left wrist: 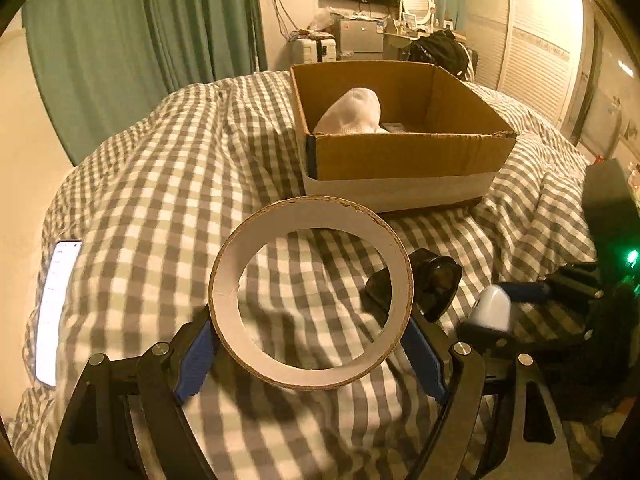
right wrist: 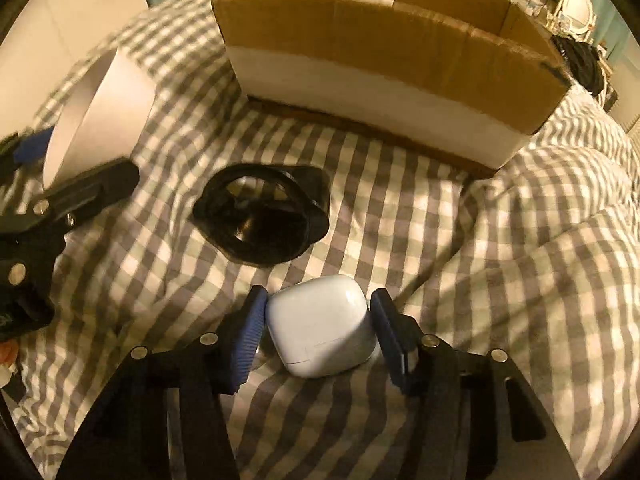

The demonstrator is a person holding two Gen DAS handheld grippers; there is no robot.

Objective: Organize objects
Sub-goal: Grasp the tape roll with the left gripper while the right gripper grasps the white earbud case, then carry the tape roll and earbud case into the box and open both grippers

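Right claw [right wrist: 318, 330] brackets glossy white rounded case [right wrist: 320, 324].

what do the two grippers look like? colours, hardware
Both match: the left gripper and right gripper have black angular linkage arms with silver round fasteners at the pivots, and ribbed blue pads on the jaws. No cables, markings or sleeves visible.

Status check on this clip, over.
Left gripper shut on tape ring. Right gripper straddles earbud case. Box ahead, path clear.
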